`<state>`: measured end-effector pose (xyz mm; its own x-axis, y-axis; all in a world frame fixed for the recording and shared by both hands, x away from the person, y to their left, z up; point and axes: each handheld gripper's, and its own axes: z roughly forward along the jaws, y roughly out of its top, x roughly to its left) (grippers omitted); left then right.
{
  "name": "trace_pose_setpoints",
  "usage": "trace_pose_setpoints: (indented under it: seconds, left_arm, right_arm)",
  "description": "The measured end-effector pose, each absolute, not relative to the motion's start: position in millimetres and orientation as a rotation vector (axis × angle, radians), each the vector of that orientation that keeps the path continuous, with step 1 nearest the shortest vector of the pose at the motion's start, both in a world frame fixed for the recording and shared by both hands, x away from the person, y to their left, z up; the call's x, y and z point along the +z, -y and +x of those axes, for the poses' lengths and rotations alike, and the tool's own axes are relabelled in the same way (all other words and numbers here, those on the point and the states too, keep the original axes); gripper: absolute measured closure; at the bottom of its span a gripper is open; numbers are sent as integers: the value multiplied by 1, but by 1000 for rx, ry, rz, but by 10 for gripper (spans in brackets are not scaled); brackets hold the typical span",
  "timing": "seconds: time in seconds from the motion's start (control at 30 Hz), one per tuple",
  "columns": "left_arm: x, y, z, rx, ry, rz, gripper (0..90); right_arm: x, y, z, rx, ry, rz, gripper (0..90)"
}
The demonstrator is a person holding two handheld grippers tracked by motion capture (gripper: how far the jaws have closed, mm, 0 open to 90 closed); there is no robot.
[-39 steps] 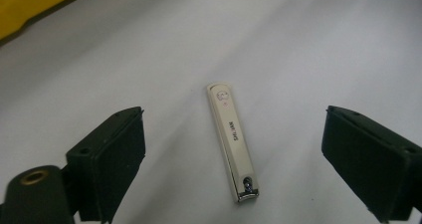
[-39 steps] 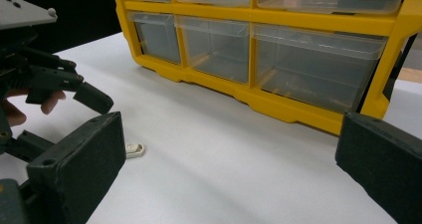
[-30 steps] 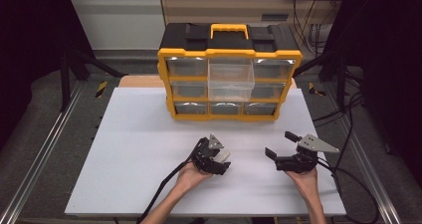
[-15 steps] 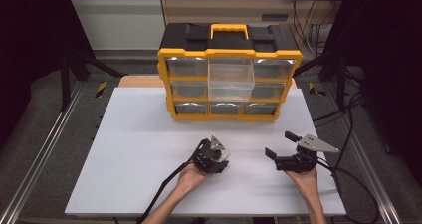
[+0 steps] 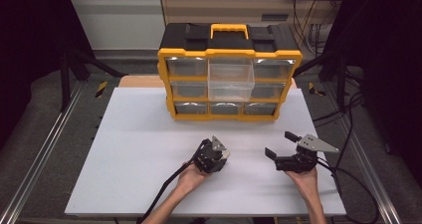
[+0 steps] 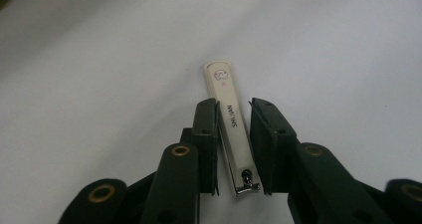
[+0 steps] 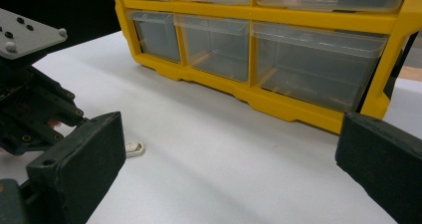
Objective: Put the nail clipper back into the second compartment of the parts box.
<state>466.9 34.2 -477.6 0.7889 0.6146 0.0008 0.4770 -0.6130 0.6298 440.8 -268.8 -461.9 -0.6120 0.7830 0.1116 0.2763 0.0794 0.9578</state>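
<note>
- White worktop (image 5: 139, 149) on a metal frame, dark room around it, cables off to the right side.
- Landmark: yellow-and-black organiser (image 5: 230, 69) w/ clear drawers, standing upright at the far middle of the worktop; black top, yellow carry handle.
- One clear drawer (image 5: 230, 79), middle column of the organiser, sticks out toward the person.
- Nail clipper (image 6: 231, 134) lies flat on the worktop, well in front of the organiser, slightly left of its centre line; cream top w/ small print, steel lever end nearest the camera in the left gripper view.
- Left tool (image 6: 234, 115) in front of the organiser, tipped down onto the worktop; jaws have just been closing, clipper betw. them. Pads sit along both long sides of the clipper, a thin gap showing on the right side; left pad looks touching. Reads as clenched on the clipper.
- In the right gripper view the clipper's rounded end (image 7: 134, 148) pokes out from under the left tool, resting on the worktop.
- Right tool (image 5: 282, 147) in front of the organiser's right end, well apart from the left tool; jaws spread wide, nothing betw. them, held level and aimed at the organiser's bottom row.
- Both hands come in from the near edge.
</note>
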Motion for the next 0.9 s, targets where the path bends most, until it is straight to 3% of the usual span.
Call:
trace_pose_setpoints:
  seconds: [0.9]
  left_arm:
    - [-476,-36,470,238,-799,2353,768]
  right_arm:
    - [-462,268,441,1558,-1933,1044,3]
